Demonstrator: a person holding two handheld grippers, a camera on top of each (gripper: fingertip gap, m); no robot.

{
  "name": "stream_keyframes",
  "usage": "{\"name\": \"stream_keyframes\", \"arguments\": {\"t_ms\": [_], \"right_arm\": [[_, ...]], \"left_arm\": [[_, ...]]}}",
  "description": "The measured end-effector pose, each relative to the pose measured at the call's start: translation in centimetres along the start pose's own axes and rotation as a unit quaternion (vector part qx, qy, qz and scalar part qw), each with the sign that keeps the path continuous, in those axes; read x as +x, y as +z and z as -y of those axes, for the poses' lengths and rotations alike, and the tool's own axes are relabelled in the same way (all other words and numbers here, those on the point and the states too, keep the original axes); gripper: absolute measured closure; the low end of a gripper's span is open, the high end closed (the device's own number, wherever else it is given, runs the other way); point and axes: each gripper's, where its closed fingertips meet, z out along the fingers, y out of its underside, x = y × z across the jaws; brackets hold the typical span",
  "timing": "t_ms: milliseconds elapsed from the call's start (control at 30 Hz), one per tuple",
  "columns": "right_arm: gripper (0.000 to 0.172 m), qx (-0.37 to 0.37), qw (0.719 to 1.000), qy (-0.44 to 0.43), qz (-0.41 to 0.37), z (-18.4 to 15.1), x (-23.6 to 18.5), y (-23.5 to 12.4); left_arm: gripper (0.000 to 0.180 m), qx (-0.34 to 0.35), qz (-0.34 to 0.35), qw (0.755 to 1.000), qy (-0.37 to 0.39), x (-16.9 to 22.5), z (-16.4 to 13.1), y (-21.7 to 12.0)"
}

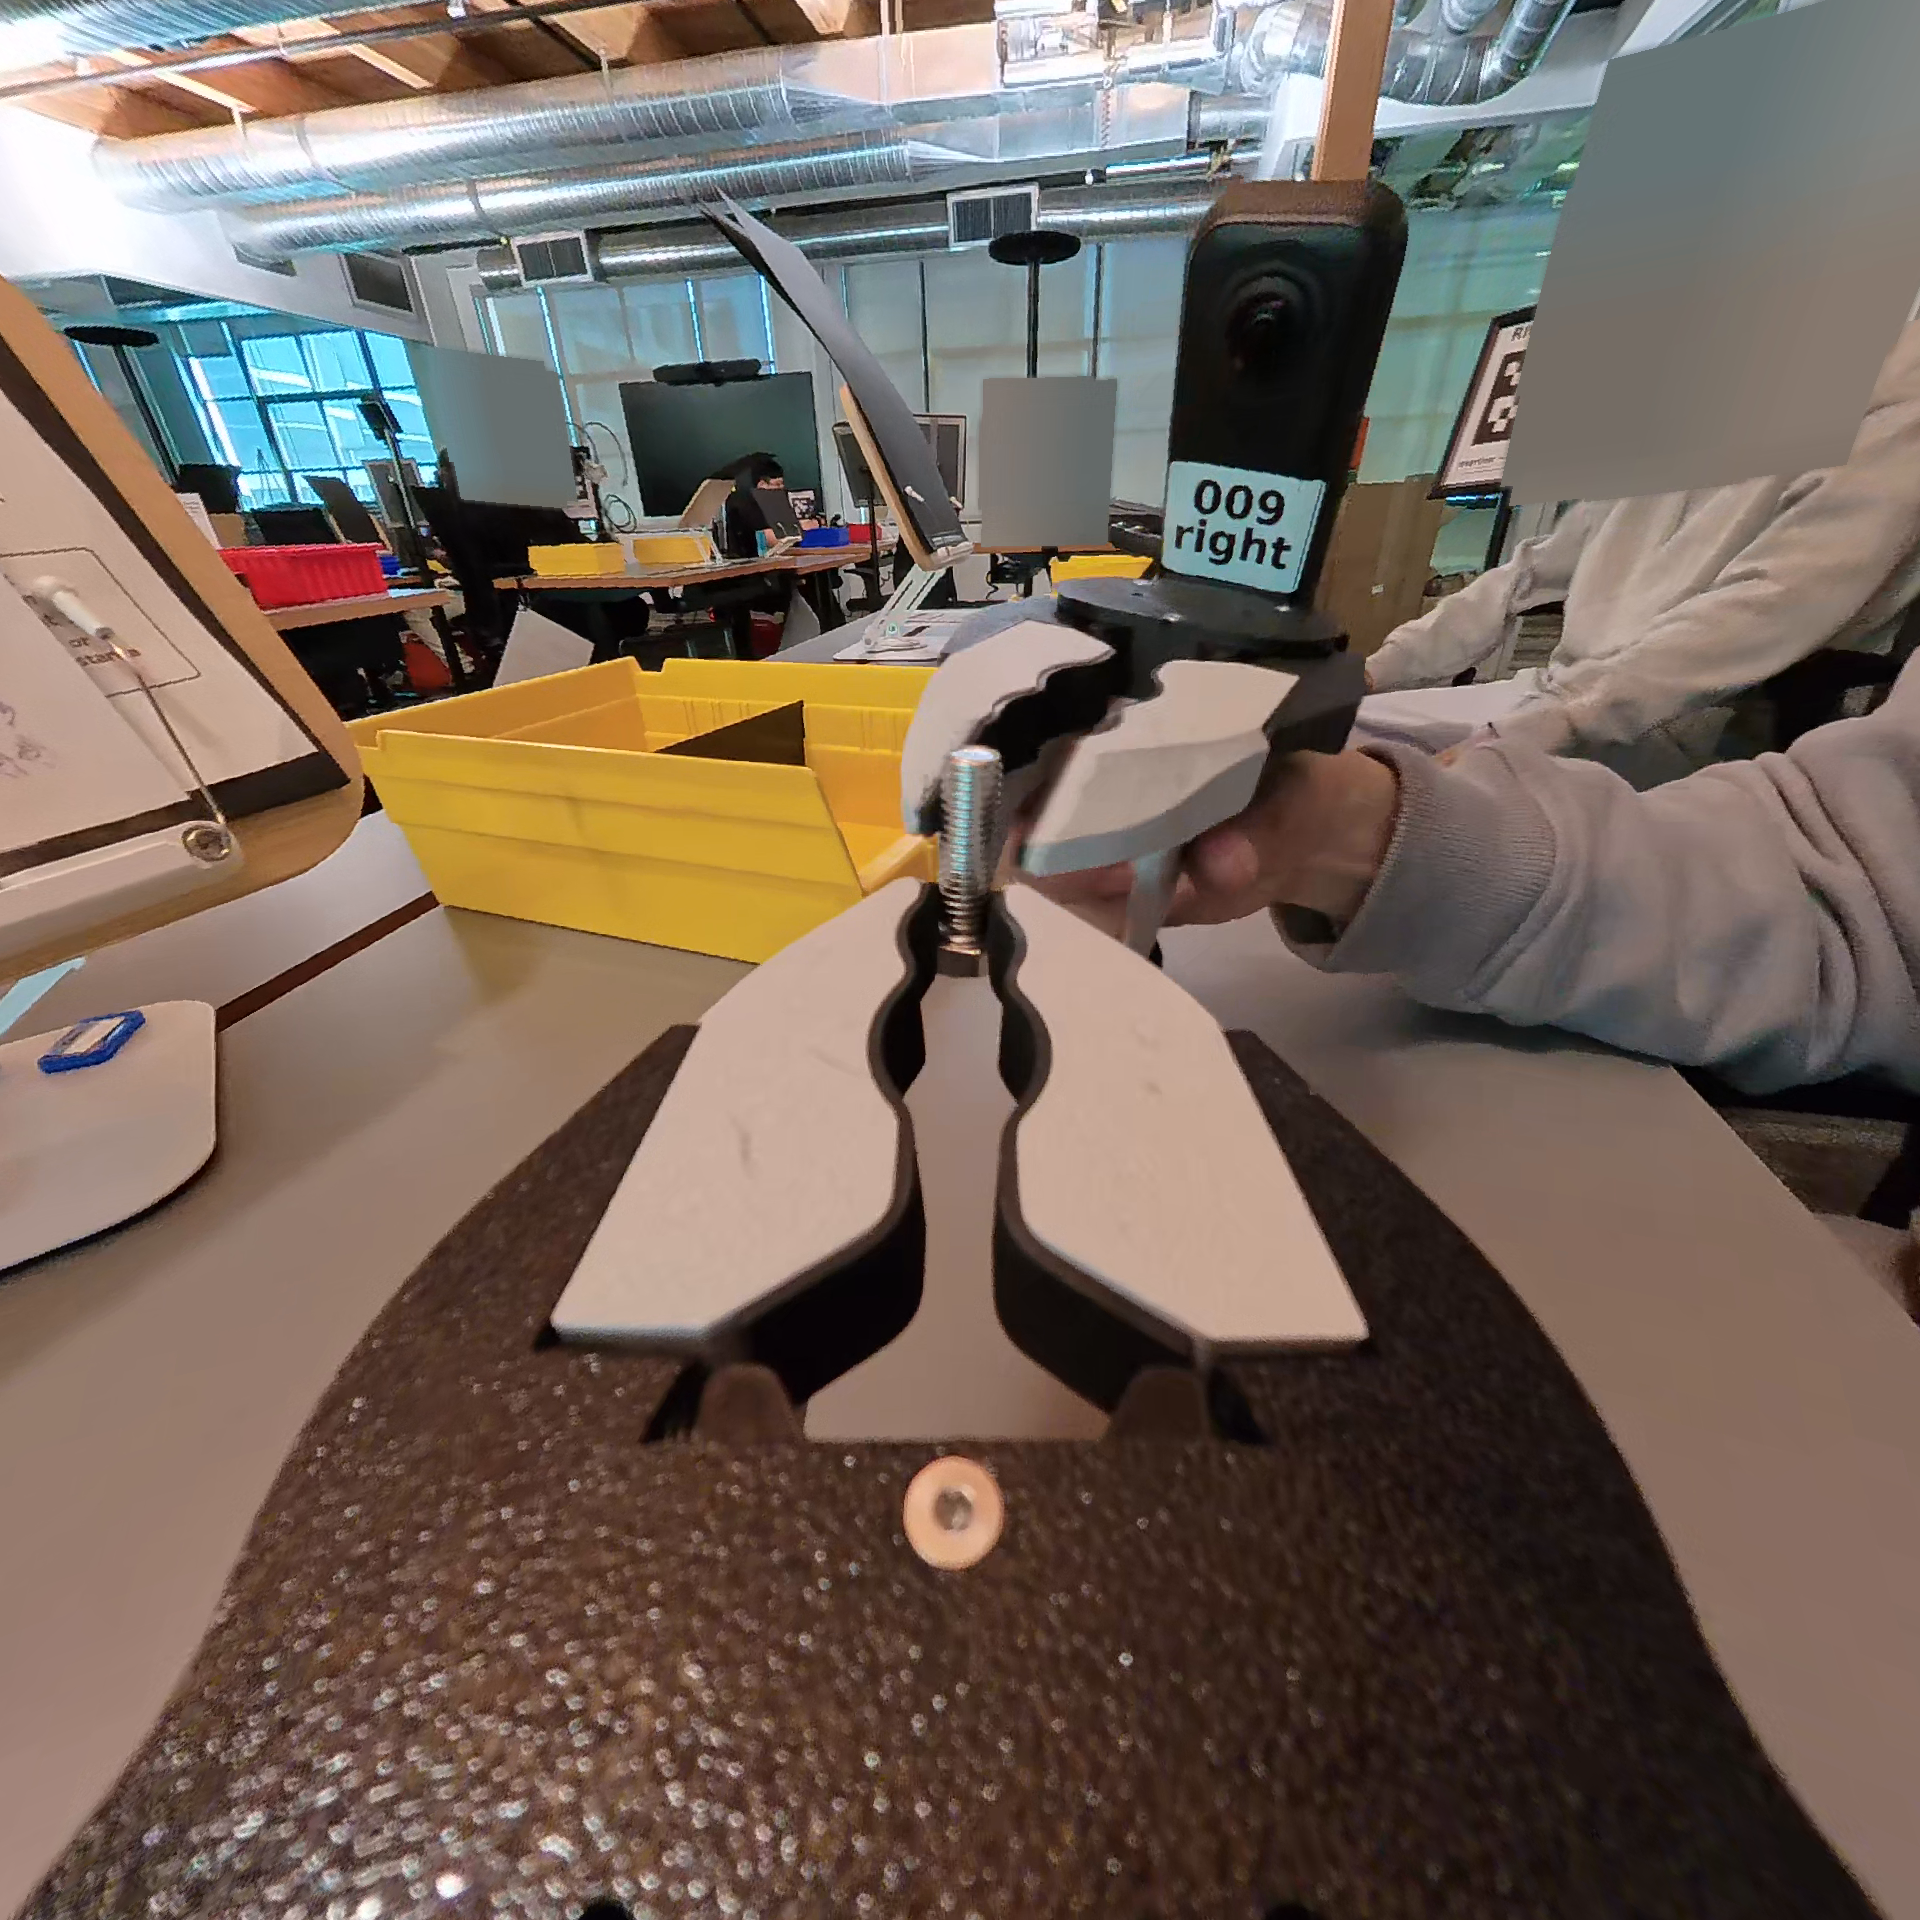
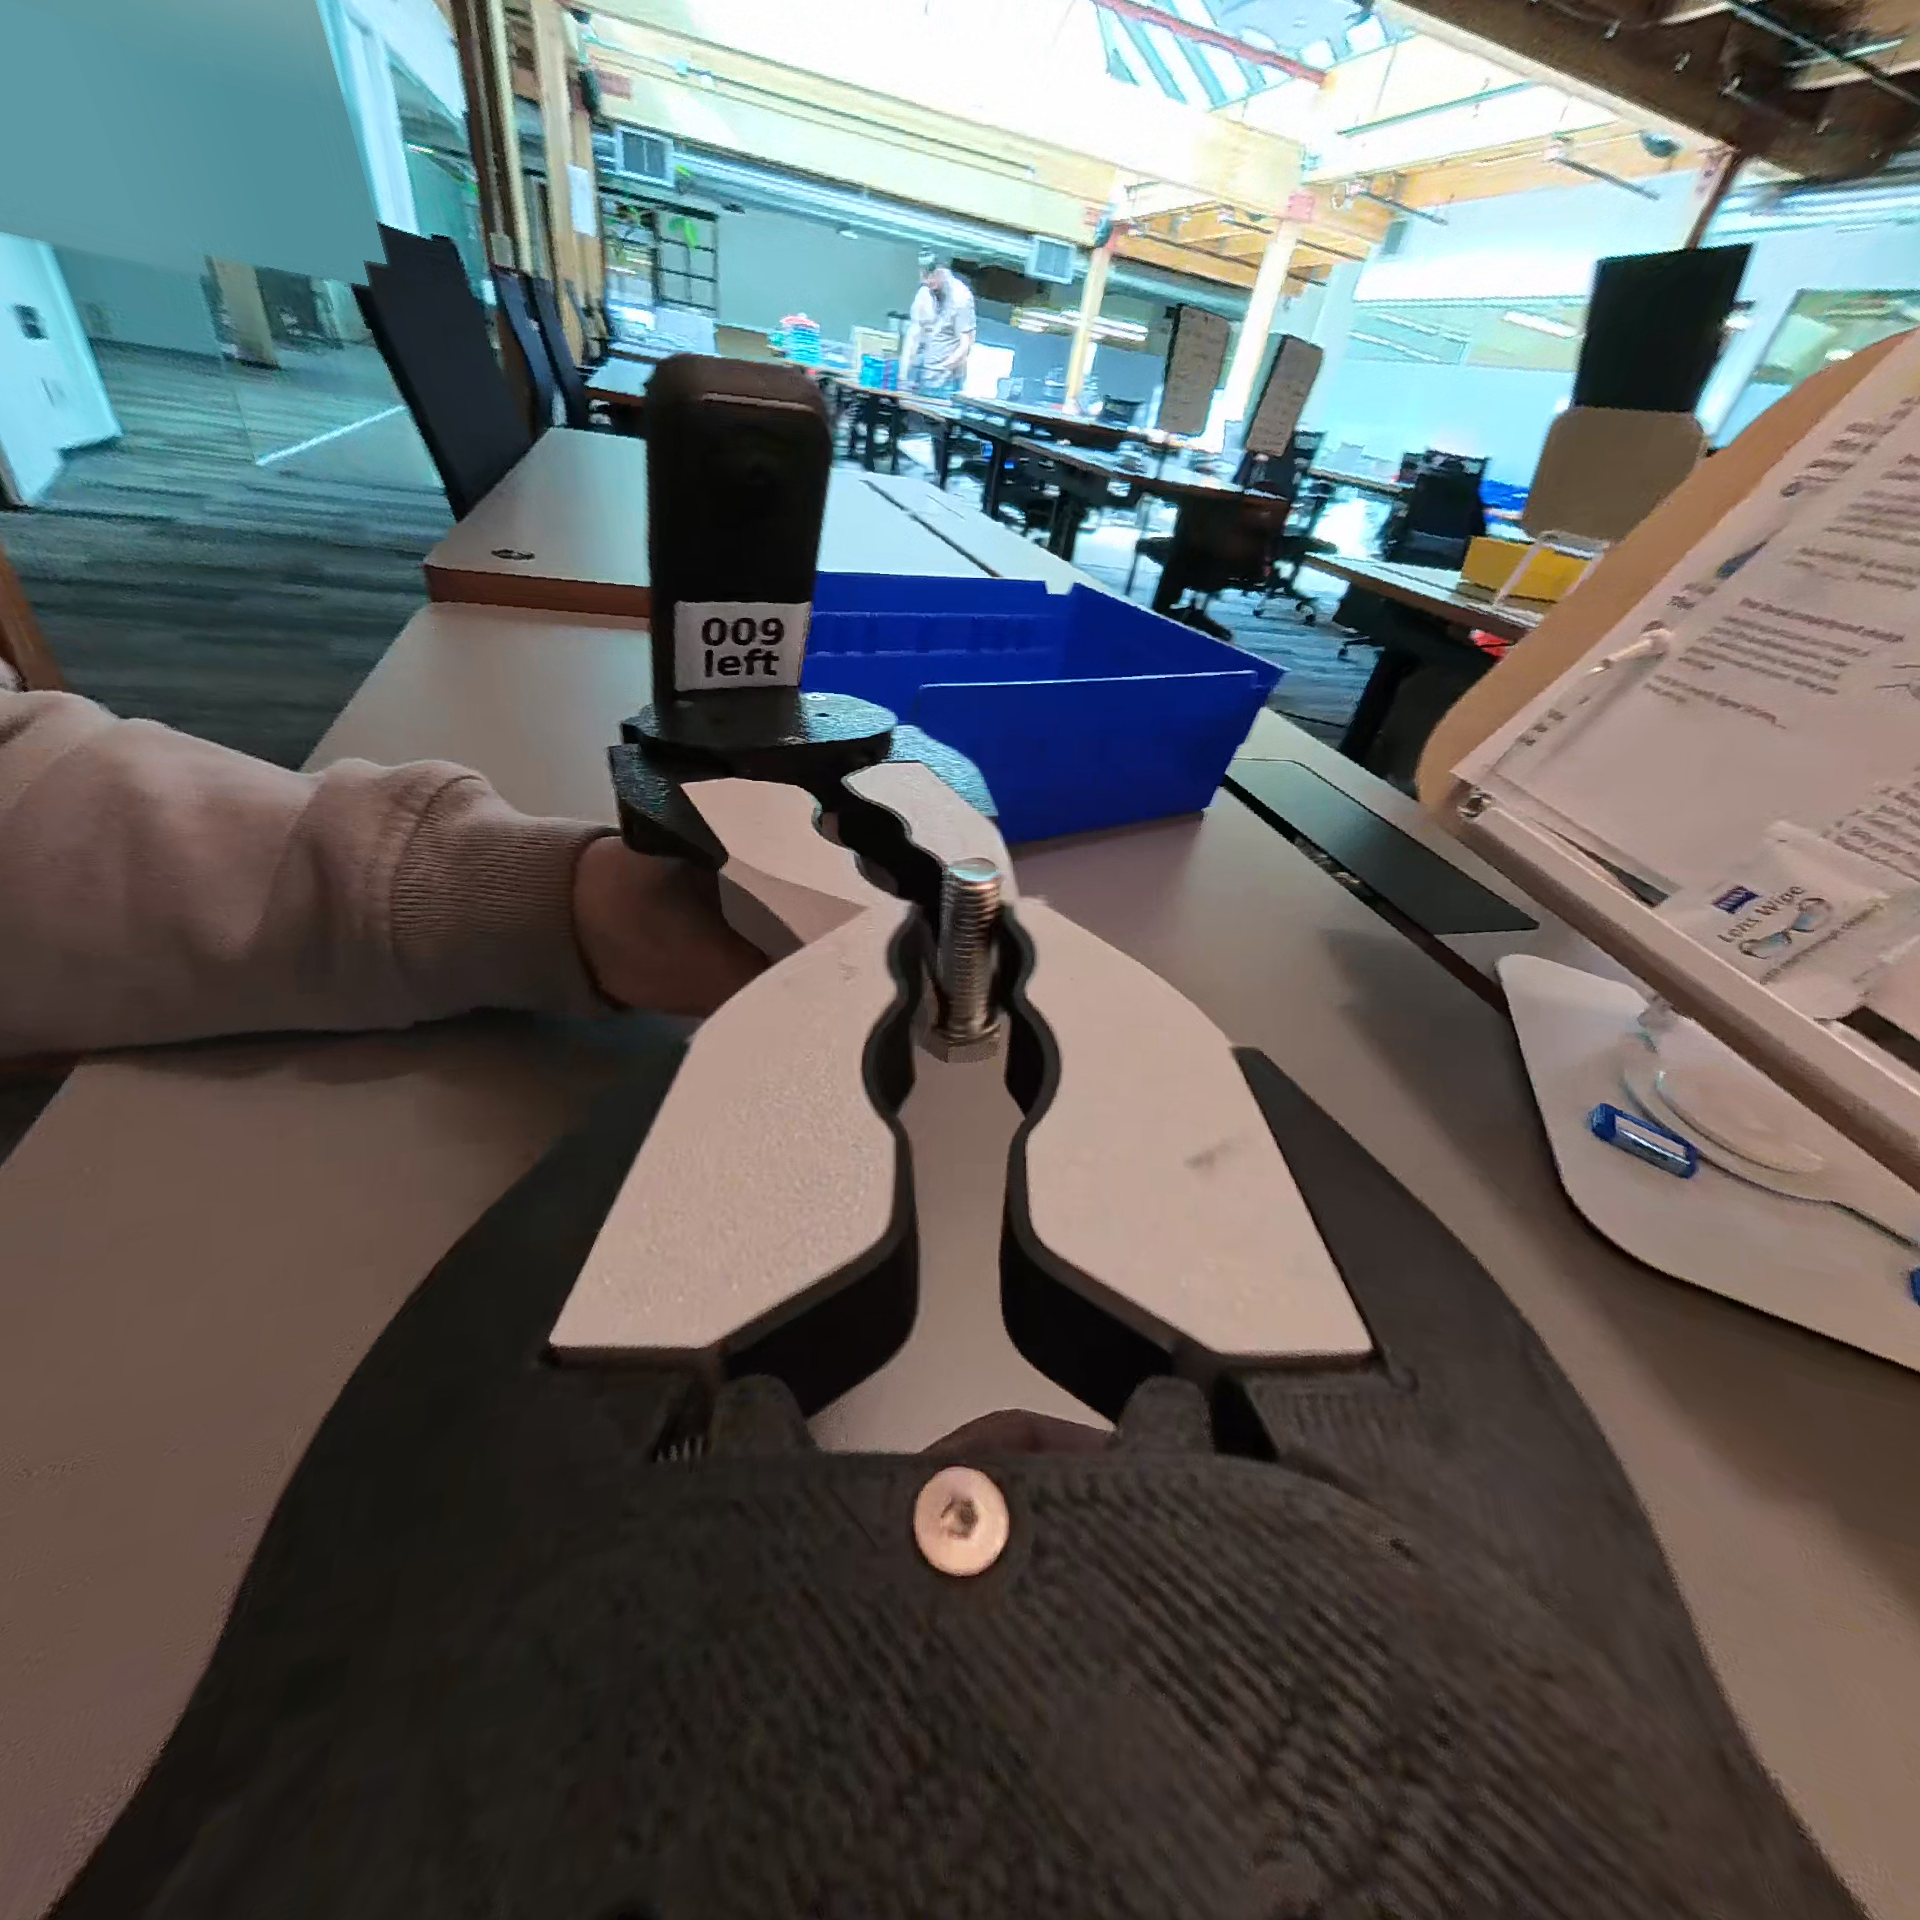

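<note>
Plainly stiff, smooth and weighty for its size, the steel bolt (image 1: 971, 831) stands head-down at twelve o'clock, its threaded shank clenched by both the left gripper (image 1: 961, 914) and the right gripper (image 2: 961, 956).

Grey table (image 1: 416, 1039) with yellow bin (image 1: 623, 810), blue bin (image 2: 1091, 727)

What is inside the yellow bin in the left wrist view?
Inside the yellow bin a dark divider and ribbed inner walls show. Its floor and any contents are hidden behind the front wall; the right gripper covers its right end.
</note>
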Motion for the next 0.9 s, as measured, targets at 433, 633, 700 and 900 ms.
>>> {"name": "stream_keyframes", "arguments": {"t_ms": [433,633,700,900], "right_arm": [[0.163,-0.203,0.927,-0.159,-0.272,0.7,14.7,-8.4],[0.162,-0.487,0.774,-0.184,-0.359,-4.9,29.9,-17.3],[0.162,-0.528,0.751,-0.174,-0.356,-7.3,31.7,-18.6],[0.152,-0.493,0.766,-0.115,-0.397,-8.1,31.4,-19.4]], "left_arm": [[0.158,0.023,0.05,0.998,-0.006,-1.4,0.1,-0.2],[0.158,-0.011,0.058,0.998,-0.031,-1.7,-1.0,0.2],[0.159,-0.03,0.067,0.997,-0.031,-2.0,-1.7,0.2],[0.15,-0.072,0.095,0.993,-0.007,-2.6,-2.5,-0.1]]}}
